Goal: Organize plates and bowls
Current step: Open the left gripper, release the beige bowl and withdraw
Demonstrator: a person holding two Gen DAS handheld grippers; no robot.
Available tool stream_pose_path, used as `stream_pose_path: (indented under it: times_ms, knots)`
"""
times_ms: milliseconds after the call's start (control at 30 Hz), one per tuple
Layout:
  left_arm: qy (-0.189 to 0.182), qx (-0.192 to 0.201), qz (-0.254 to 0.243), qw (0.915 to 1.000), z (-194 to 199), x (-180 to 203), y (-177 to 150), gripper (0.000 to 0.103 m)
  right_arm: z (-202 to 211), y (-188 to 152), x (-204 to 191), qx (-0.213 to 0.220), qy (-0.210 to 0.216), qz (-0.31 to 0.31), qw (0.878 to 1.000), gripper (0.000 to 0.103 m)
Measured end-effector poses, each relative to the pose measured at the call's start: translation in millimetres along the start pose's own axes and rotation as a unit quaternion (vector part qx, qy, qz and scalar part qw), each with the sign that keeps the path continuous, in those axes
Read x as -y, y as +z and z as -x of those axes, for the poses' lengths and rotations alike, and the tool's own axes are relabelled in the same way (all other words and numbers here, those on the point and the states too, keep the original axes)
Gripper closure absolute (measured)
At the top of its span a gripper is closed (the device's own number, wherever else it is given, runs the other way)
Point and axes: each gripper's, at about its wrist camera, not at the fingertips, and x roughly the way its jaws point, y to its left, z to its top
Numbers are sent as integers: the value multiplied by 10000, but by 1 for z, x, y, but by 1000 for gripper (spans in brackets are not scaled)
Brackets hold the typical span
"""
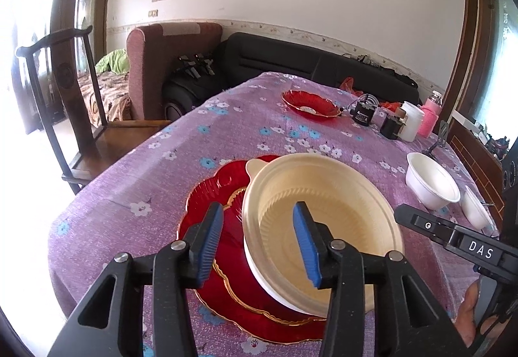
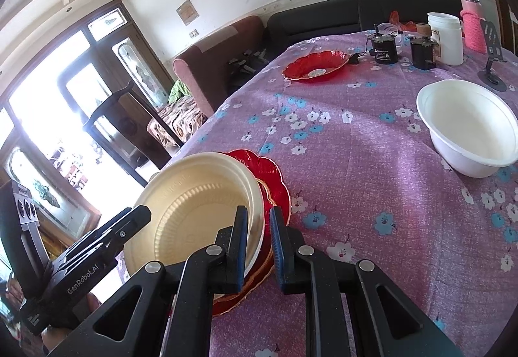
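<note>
You are at the stacking step: the cream bowl [image 1: 323, 227] sits on the red plates [image 1: 226, 247] on the tabletop [image 2: 372, 182], and your left gripper [image 1: 259, 243] has let go of it. Its jaws stand partly apart, straddling the bowl's near left rim, one pad outside and one inside, neither pressing. Your right gripper [image 2: 259, 247] has narrow jaws closed on the bowl's right rim, which runs between them. Next, I judge, you free that rim and reach for the white bowl [image 2: 469, 127], well off to the right of the jaws.
</note>
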Motion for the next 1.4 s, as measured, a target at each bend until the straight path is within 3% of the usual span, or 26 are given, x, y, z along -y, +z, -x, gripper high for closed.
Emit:
stream_pose_path:
  times_ms: [233, 467, 700, 1067, 1400]
  knots:
    - [223, 299, -277, 9989, 12, 14, 1, 48, 11, 0, 10, 78, -10, -112, 9999, 86]
    - [397, 584, -602, 9957, 24, 30, 0, 42, 26, 0, 23, 202, -68, -258, 9994, 76]
    - [509, 772, -807, 9924, 33, 43, -1, 29, 42, 0, 36, 332, -107, -399, 9986, 74]
    - [654, 864, -1017, 9889, 40, 62, -3, 10, 64, 0, 55, 558, -160, -535, 9969, 46]
    - [656, 878, -1328, 9851, 42, 86, -8, 7, 83, 0, 79, 704, -266, -747, 9944, 31]
